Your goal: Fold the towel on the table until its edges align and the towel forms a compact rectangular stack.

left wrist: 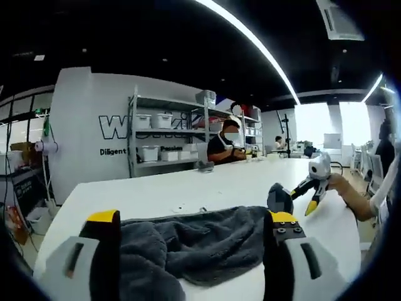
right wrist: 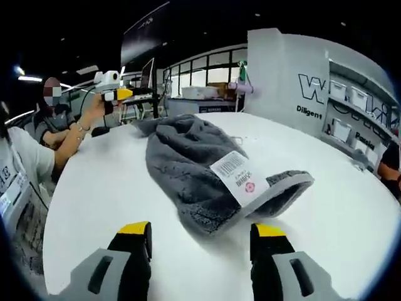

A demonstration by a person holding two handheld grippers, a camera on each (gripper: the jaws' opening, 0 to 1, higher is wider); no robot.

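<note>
A: Nearest in the right gripper view: right gripper [right wrist: 200, 244], jaws spread wide, grasping nothing, hovering above bare white table [right wrist: 88, 188].

B: And the towel [right wrist: 188, 169]?

A: Just beyond those jaws. Grey, rumpled, loosely doubled, near corner curled up, white barcode label [right wrist: 239, 177] showing on top. Not yet a neat rectangle, edges out of line.

B: Left side?

A: In the left gripper view, left gripper [left wrist: 191, 235] also released, jaws wide apart with bunched towel [left wrist: 200, 241] lying between them, not pinched. Cannot tell whether touching.

B: Best way on?

A: Probably flatten first, then pinch one corner per gripper on the same short edge, lift low, carry over to the opposite edge, set down with edges matched. Label corner a handy reference. Slack likely to drag, so keep tension even.

B: Farther off?

A: Across the table, shelving [left wrist: 169, 138] with bins against a lettered wall, seated person [left wrist: 224, 147] beside it.
</note>
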